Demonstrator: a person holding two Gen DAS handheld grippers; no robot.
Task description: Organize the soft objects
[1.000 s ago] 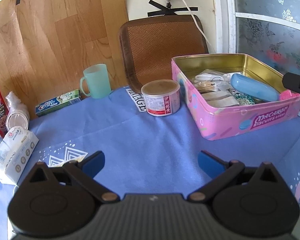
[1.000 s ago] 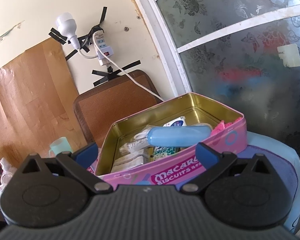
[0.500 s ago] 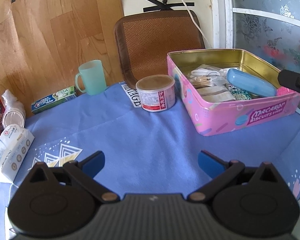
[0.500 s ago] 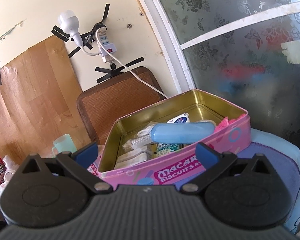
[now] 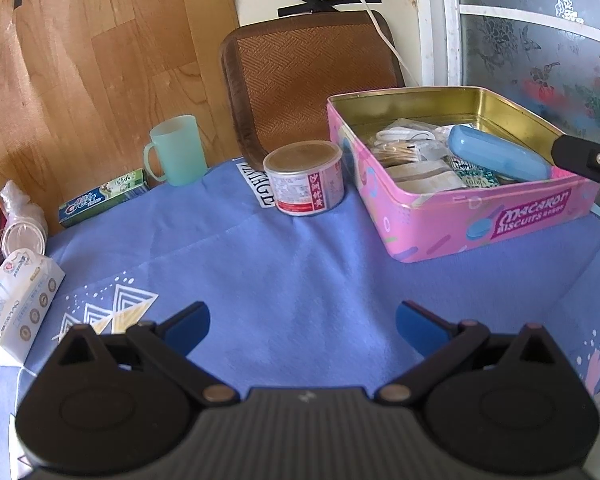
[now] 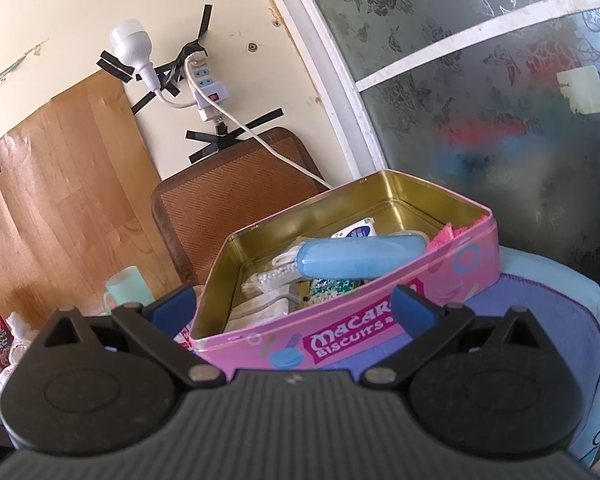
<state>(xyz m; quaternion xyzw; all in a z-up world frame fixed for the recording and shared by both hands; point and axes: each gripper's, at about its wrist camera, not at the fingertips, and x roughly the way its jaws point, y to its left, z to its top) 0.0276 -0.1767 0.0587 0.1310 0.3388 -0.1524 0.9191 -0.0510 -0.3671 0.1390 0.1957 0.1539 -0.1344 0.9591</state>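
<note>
The soft white tissue pack (image 5: pixel 18 304) lies on the blue-clothed table (image 5: pixel 300 272) far left of the pink biscuit tin (image 5: pixel 480 216), nearer the wide-open, empty left gripper (image 5: pixel 302 322) than the equally open, empty right gripper (image 6: pixel 294 304).

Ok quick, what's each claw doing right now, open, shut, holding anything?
Left claw: open, empty, above the blue cloth.
Right claw: open, empty, in front of the pink tin.
</note>
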